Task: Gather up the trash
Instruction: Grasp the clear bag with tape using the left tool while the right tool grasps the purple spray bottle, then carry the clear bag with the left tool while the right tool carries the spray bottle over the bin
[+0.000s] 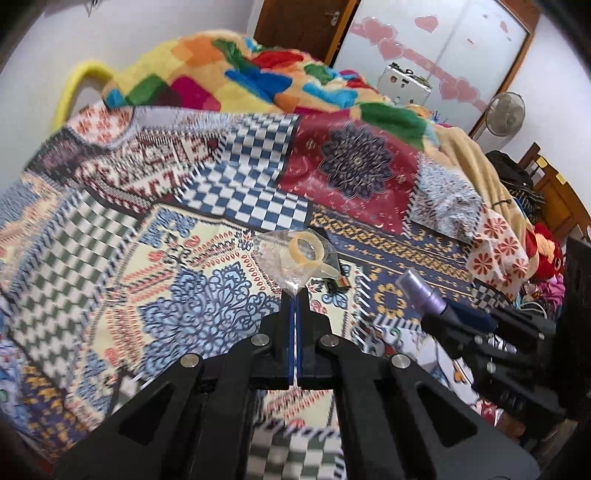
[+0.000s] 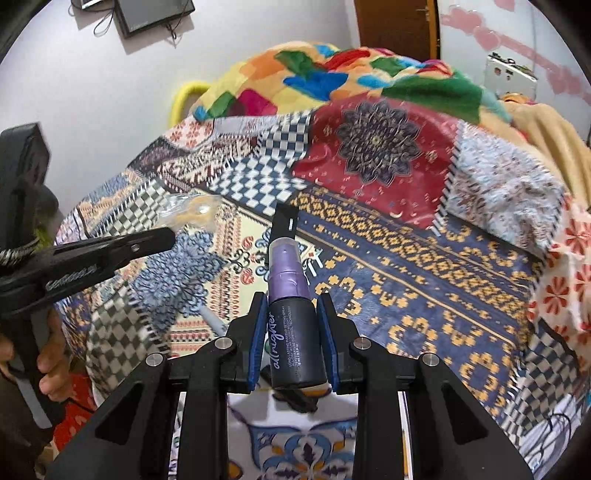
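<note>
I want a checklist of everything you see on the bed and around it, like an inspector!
Surface: bed under a patchwork bedsheet, rumpled.
Job's things: clear plastic bag with a tan ring inside, pinched at its corner; purple-capped spray bottle, marked "all nighter".
Clutter: colourful fleece blanket heaped at the far end; small black object on the sheet beyond the bottle.
Grippers: left gripper shut on the bag; right gripper shut on the bottle.
Cables: thin cords under the wall-mounted screen.
Surroundings: wooden door, fan, heart stickers on the cupboard.
</note>
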A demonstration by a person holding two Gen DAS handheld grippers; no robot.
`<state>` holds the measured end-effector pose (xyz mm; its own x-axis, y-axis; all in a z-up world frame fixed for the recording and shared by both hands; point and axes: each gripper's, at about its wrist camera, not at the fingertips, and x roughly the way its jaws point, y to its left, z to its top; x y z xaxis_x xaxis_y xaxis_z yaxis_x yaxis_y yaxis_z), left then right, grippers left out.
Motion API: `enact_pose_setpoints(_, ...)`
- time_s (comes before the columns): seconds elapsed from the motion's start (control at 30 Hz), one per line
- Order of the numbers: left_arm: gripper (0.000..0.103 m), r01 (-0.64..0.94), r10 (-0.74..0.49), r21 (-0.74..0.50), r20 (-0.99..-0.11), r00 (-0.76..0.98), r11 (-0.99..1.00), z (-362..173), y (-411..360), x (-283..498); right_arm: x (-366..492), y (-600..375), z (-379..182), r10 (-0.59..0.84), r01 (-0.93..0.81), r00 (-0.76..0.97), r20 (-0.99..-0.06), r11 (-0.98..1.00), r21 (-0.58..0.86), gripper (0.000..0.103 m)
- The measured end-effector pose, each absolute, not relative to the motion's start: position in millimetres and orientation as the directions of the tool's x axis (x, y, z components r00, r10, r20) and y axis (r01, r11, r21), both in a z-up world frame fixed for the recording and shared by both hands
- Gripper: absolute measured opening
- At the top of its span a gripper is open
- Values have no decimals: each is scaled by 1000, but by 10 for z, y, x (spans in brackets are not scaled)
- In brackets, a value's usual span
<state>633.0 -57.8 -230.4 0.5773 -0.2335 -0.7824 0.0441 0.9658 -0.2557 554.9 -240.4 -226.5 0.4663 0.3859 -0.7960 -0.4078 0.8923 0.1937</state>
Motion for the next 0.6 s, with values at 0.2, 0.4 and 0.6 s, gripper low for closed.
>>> enact_pose_setpoints(0.2, 0, 64, -206, -211, -769, 605, 975, -1821, -582, 5932, 5348, -2408, -1905, 397, -399, 488, -777, 894, 206, 25)
enact_pose_setpoints(0.4, 0, 76, -188, -182, -744, 641, 980, -1379, -534, 5432, 4998, -2343, -1474, 397, -409, 528, -751, 894, 184, 25)
enact_pose_setpoints(0.6, 0, 61, -153, -153, -712, 685, 986, -1015, -344, 4797, 4613, -2233, -1100, 399, -426, 559, -727, 890, 162, 25)
